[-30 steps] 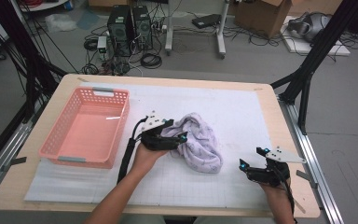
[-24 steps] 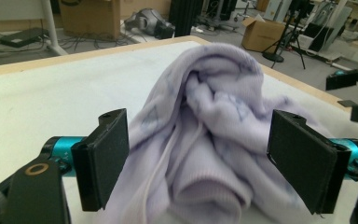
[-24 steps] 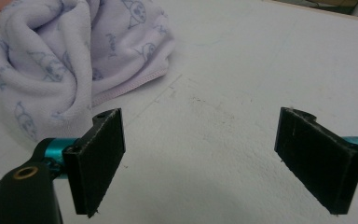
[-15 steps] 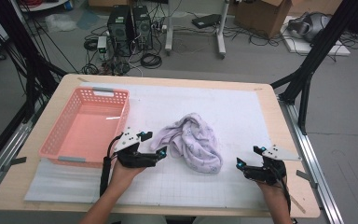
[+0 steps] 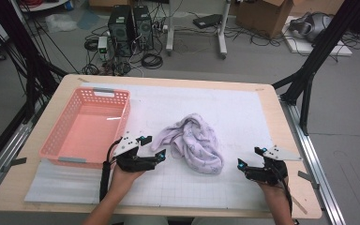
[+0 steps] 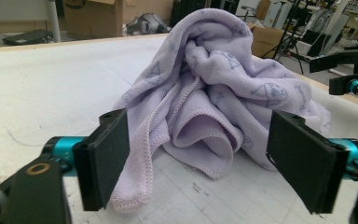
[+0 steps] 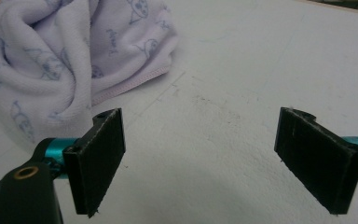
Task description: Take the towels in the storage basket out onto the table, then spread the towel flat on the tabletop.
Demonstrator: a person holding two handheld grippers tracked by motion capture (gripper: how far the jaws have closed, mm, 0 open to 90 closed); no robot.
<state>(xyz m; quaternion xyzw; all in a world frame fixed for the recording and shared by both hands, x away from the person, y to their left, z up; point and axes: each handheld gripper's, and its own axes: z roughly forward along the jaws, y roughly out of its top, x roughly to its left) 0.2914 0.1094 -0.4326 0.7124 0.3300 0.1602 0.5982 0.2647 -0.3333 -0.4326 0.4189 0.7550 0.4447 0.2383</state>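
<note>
The towel [image 5: 194, 143], soft, light and limp, lies bunched mid-counter, its hemmed edge at nine o'clock looking the best hold for the left gripper [image 5: 154, 147], jaws just narrowed but apart and empty, like the right gripper's [image 5: 249, 158].

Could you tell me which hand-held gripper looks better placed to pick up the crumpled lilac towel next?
Probably the left hand-held gripper: its jaws stand open right at the lilac towel, with the hem just ahead of them. The right hand-held gripper, also open, sits over the bare white mat, apart from the cloth.
</note>
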